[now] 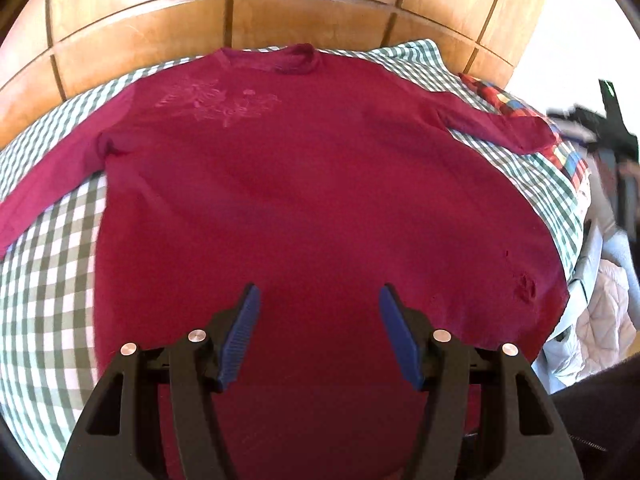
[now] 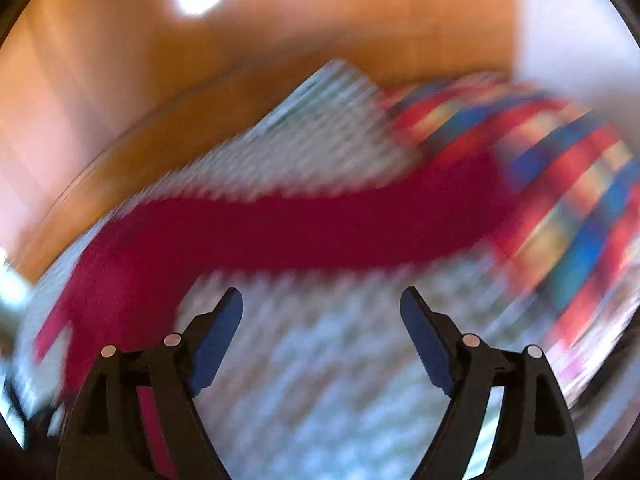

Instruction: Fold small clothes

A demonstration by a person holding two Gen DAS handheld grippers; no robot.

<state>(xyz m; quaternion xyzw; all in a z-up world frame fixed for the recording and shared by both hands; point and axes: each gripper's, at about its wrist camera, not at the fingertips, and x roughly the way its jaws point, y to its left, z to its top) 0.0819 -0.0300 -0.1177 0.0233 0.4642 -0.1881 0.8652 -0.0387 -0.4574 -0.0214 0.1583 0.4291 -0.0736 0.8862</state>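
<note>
A dark red long-sleeved shirt (image 1: 304, 184) lies flat and spread out on a green-and-white checked cloth (image 1: 44, 300), collar at the far side, both sleeves stretched outward. My left gripper (image 1: 320, 296) is open and empty, above the shirt's near hem area. My right gripper (image 2: 322, 300) is open and empty, over the checked cloth (image 2: 320, 380) just short of the shirt's right sleeve (image 2: 304, 232). The right wrist view is heavily blurred.
A wooden panelled headboard (image 1: 224, 20) runs behind the cloth. A multicoloured checked blanket (image 1: 508, 104) lies at the right, under the sleeve end, and shows in the right wrist view (image 2: 568, 184). Pale quilted bedding (image 1: 604, 320) hangs off the right edge.
</note>
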